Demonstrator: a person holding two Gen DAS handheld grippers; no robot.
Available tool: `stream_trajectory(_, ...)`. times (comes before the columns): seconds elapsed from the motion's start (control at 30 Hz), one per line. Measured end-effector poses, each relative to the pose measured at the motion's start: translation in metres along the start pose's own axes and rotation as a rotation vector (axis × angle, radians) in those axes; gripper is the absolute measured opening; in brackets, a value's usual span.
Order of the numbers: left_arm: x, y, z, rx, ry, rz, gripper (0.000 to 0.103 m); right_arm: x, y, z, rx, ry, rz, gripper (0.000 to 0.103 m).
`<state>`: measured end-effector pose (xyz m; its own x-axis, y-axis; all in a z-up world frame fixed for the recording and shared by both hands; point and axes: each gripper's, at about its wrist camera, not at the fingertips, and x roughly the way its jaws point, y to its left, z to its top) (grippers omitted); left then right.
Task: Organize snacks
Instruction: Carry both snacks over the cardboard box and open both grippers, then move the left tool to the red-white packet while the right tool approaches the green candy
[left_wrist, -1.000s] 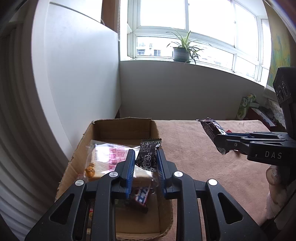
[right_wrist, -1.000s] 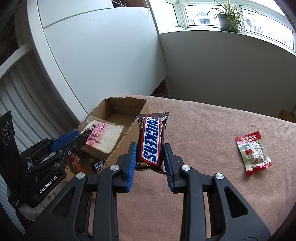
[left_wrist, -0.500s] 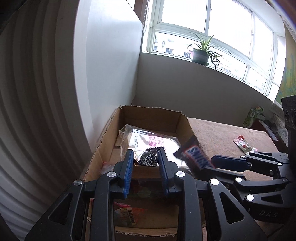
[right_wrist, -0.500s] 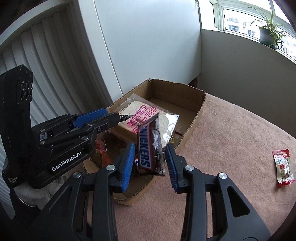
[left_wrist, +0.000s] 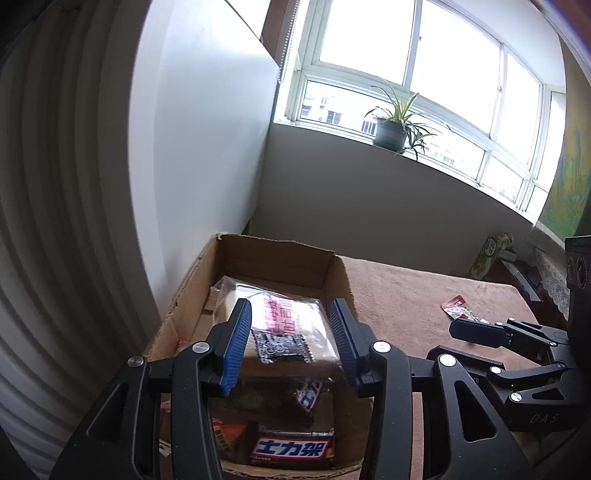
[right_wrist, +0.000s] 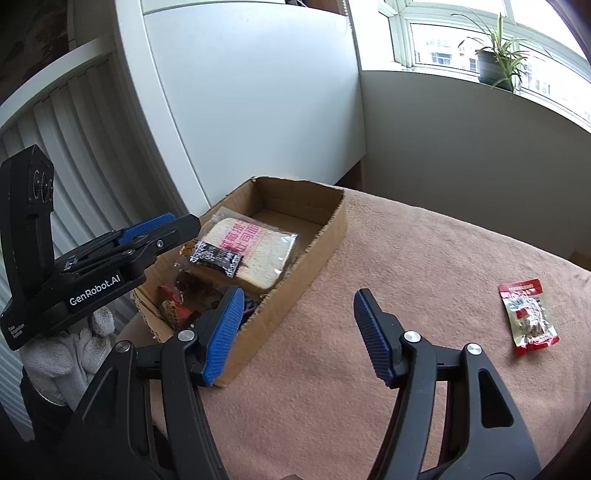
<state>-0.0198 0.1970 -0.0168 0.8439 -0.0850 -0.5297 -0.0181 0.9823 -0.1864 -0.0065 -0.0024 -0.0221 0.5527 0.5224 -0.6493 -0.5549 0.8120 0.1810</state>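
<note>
A cardboard box (left_wrist: 336, 273) (right_wrist: 325, 240) stands on the brown cloth at the table's left end. Inside lie a bagged bread slice (left_wrist: 295, 317) (right_wrist: 255, 247), a small black packet (left_wrist: 282, 347) (right_wrist: 216, 256) on top of it, a Snickers bar (left_wrist: 312, 395) and another bar (left_wrist: 291, 448) at the near end. My left gripper (left_wrist: 291, 349) (right_wrist: 159, 227) is open and empty above the box. My right gripper (right_wrist: 295, 336) (left_wrist: 476, 330) is open and empty over the box's right edge. A red snack packet (right_wrist: 528, 317) (left_wrist: 458, 306) lies on the cloth to the right.
A white cabinet and slatted door (right_wrist: 110, 122) stand close behind and left of the box. A potted plant (left_wrist: 391, 129) sits on the windowsill. Brown cloth (right_wrist: 424, 266) covers the table between box and red packet. Clutter (left_wrist: 498, 251) lies beyond the table's far right corner.
Both grippers have opened. The black packet dropped from the left gripper onto the bread. The Snickers bar dropped from the right gripper into the box, and the right gripper drew back to the right.
</note>
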Motion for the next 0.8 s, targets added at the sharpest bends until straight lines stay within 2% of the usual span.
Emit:
stream_trajectory(0.13, 0.009, -0.03, 0.002, 0.029, 0.019, -0.043, 0.043, -0.018, -0.037, -0.009, 0.052, -0.005, -0.043, 0.065)
stream_trajectory(0.27, 0.022, -0.064, 0.002, 0.048, 0.053, -0.11, 0.043, -0.039, -0.076, -0.018, 0.102, -0.015, -0.122, 0.065)
stream_trajectory(0.5, 0.057, -0.132, -0.004, 0.099, 0.155, -0.222, 0.043, -0.082, -0.166, -0.044, 0.26, -0.015, -0.234, 0.065)
stream_trajectory(0.57, 0.069, -0.15, -0.007, 0.108, 0.196, -0.253, 0.047, -0.093, -0.192, -0.053, 0.305, -0.006, -0.269, 0.065)
stream_trajectory(0.7, 0.091, -0.187, -0.012, 0.142, 0.267, -0.303, 0.049, -0.123, -0.245, -0.076, 0.398, 0.009, -0.343, 0.065)
stream_trajectory(0.8, 0.111, -0.214, -0.016, 0.147, 0.323, -0.335, 0.055, -0.141, -0.281, -0.093, 0.473, 0.03, -0.364, 0.065)
